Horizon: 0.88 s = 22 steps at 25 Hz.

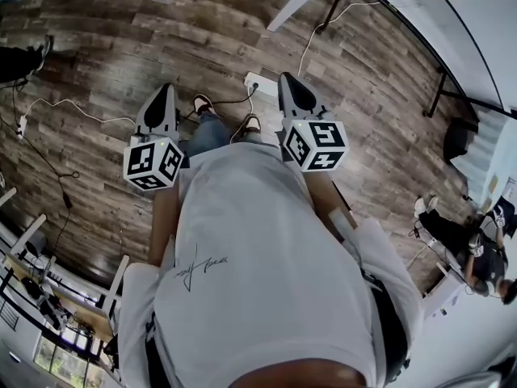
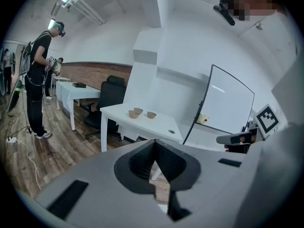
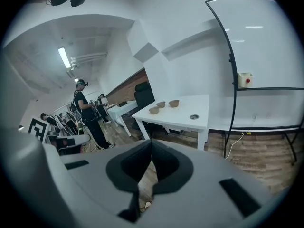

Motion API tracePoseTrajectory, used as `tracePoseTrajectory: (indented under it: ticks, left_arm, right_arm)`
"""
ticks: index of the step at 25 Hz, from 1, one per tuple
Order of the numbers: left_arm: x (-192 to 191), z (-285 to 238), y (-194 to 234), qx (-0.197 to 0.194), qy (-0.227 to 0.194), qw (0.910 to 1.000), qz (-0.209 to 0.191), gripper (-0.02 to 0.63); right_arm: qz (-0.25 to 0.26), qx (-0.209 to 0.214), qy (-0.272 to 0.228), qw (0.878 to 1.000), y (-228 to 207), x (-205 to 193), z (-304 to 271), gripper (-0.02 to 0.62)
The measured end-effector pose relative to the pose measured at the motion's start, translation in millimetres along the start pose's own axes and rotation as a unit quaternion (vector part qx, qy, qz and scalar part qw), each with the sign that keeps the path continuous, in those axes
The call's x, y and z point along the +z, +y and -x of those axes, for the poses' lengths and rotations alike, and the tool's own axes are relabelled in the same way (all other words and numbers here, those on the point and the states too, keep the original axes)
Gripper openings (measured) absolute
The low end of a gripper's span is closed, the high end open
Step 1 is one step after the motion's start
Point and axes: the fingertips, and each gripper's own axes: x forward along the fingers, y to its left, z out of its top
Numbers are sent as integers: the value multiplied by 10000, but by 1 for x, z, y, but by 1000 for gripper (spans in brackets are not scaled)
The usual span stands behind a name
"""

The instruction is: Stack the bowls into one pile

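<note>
While both grippers are held low in front of the person's torso, neither holds anything. L gripper (image 2: 155, 145): jaws shut tip to tip, nothing between. R gripper (image 3: 151, 145): same, pads pressed together, empty. Head view shows both pointing out over wood floor (image 1: 105, 55).

Task items: three tan bowls on white table (image 2: 156, 125) across the room, well apart from both grippers. In the right gripper view, left bowl (image 3: 154, 110), middle bowl (image 3: 161, 104) and right bowl (image 3: 174, 103) stand in a row, upright, none nested. Round hole (image 3: 193, 117) in tabletop near them.

Whiteboard (image 3: 266, 46) on stand next to table; black chair (image 2: 110, 93) beside table. Second person (image 2: 37, 80) w/ headgear stands at far left of left gripper view.
</note>
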Motion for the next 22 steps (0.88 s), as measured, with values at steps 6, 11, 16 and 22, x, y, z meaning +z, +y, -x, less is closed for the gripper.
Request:
tracePoseTrajectory:
  ticks: [6, 11, 16, 22]
  left_arm:
    - [28, -8, 41, -143, -139, 9998, -71, 8]
    - [43, -13, 72, -311, -224, 9992, -129, 8]
    - [48, -26, 96, -482, -204, 9985, -138, 8]
    - [52, -33, 126, -451, -230, 9986, 167, 8]
  right_arm:
    - [149, 11, 64, 9999, 34, 23, -43, 11]
    - [459, 33, 29, 9989, 71, 38, -80, 11]
    - [588, 16, 12, 9983, 94, 47, -104, 11]
    - [630, -56, 118, 9979, 104, 46, -112, 11]
